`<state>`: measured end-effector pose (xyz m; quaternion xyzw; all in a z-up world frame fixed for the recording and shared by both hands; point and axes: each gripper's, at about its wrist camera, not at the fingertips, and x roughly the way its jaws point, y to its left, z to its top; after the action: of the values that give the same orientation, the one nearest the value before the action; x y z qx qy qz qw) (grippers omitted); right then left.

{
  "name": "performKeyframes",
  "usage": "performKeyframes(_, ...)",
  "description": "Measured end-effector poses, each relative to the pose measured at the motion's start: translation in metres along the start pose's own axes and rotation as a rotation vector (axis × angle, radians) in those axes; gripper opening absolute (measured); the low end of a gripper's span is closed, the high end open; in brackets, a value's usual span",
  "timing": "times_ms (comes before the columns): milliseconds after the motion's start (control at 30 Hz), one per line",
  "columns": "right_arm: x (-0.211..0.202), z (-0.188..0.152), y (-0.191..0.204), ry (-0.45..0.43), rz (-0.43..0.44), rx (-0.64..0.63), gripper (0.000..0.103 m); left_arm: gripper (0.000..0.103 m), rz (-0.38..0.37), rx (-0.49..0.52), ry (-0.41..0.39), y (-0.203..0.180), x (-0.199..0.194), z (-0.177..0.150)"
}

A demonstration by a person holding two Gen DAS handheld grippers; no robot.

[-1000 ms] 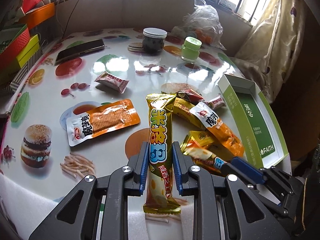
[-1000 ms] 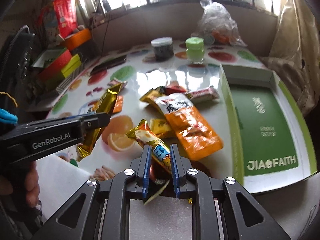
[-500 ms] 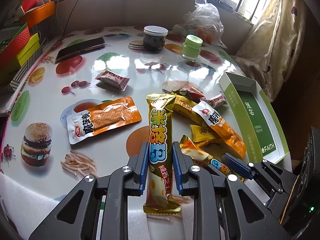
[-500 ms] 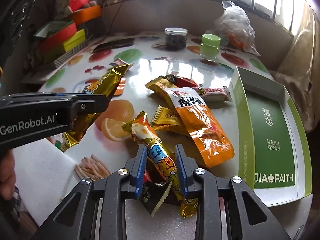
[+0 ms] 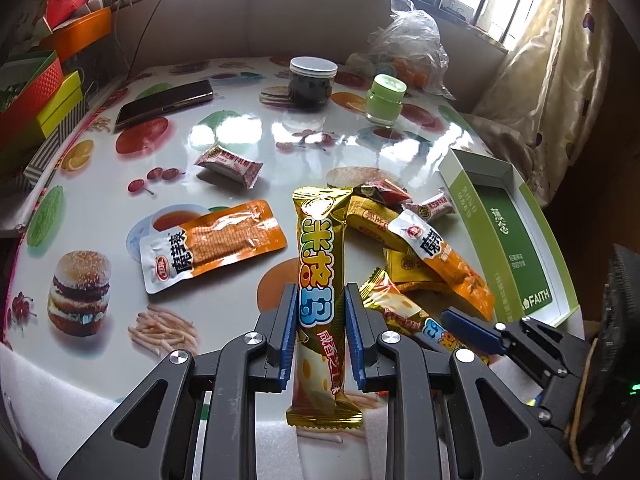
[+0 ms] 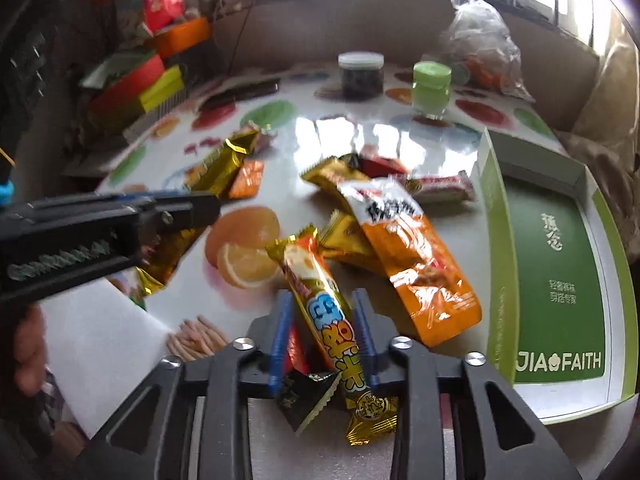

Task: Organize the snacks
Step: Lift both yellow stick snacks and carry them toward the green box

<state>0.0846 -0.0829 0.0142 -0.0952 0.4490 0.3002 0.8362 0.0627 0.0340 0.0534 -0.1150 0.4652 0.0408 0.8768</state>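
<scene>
My left gripper [image 5: 321, 290] is shut on a long gold snack bar [image 5: 322, 248], held lengthwise above the table. A second gold bar [image 6: 316, 292] lies between the blue pads of my right gripper [image 6: 321, 296]. Its jaws are opening, with a gap showing on the left side. A black triangular packet [image 6: 308, 398] sits under that bar. Beyond are piled snacks with an orange packet [image 6: 416, 256] on top. The open green box [image 6: 560, 280] lies to the right, nothing in it. The left gripper [image 6: 180, 208] enters the right wrist view from the left.
An orange packet [image 5: 212, 248] and a small red-white packet [image 5: 230, 166] lie apart on the printed tablecloth. At the back stand a dark jar [image 5: 313, 82], a green jar [image 5: 387, 98], a phone [image 5: 164, 102] and a plastic bag [image 5: 412, 48]. White foam [image 5: 40, 384] pads the near edge.
The right gripper's jaws have widened around the second gold bar, and its view has rolled and shifted slightly. The left gripper and its bar have stayed put.
</scene>
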Motion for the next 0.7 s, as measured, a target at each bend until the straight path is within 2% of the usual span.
performKeyframes(200,-0.002,0.001,-0.003,-0.025,-0.006,0.029,0.025,0.024,-0.001,0.008,-0.002,-0.002,-0.001,0.002)
performKeyframes(333,-0.015,0.003,-0.006,-0.066,0.019,0.059,0.023,0.024,0.001,0.011,-0.01,-0.002,-0.004,0.005)
performKeyframes(467,-0.032,0.008,-0.014,-0.121,0.088,0.13,0.022,0.024,-0.003,0.018,-0.022,-0.005,-0.008,0.009)
performKeyframes(700,-0.06,0.014,-0.033,-0.201,0.102,0.225,0.022,0.024,-0.026,0.057,-0.045,-0.023,-0.014,0.018)
